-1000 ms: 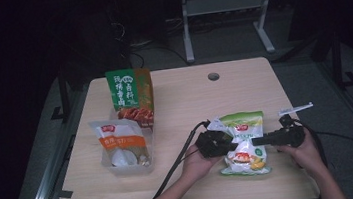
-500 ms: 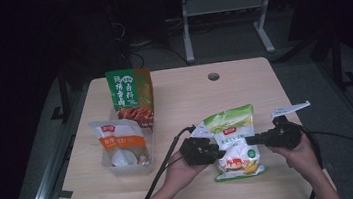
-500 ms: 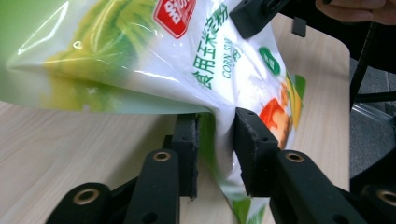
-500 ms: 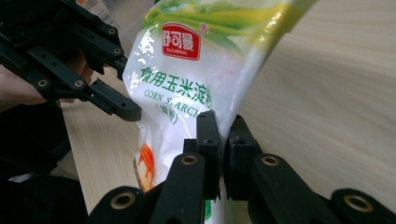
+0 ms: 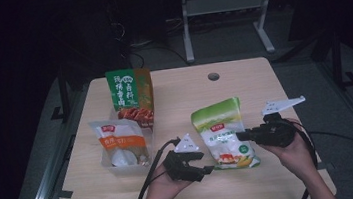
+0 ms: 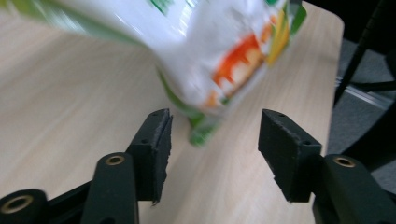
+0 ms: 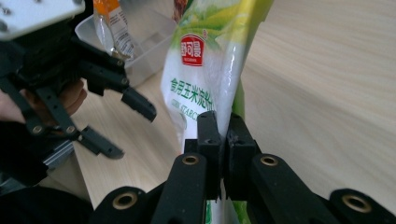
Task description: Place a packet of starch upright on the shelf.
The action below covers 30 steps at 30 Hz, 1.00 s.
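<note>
High view looks forward and down over the light wooden table (image 5: 184, 93) from the person's side. Left gripper view sits low and close, facing the green-and-white starch bag (image 6: 219, 60). Right gripper view, closer, shares that bag (image 7: 205, 79) and table.
</note>
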Motion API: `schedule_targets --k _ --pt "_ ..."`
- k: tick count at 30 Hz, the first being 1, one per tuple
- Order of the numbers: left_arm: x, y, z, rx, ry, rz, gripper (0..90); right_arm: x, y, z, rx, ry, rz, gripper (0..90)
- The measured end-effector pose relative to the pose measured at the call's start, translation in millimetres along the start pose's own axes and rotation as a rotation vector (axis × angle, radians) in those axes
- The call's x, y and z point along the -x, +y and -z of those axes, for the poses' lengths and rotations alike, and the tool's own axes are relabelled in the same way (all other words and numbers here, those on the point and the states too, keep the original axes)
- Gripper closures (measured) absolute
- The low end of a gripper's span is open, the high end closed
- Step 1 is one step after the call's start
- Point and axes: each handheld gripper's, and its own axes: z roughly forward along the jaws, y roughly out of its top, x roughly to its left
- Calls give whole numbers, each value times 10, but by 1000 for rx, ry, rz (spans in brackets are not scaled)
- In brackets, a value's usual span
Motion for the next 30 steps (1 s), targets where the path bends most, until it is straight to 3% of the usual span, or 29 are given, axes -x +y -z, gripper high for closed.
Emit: schedule_targets --k 8,19,30 --pt "61 -213 211 14 0 -17 406 -117 303 -160 -3 -11 47 872" --pt "-10 -454 374 30 3 -5 401 -266 873 -543 19 72 112 873" --pt "-58 -581 431 46 -15 3 387 -554 1535 -954 39 152 193 874"
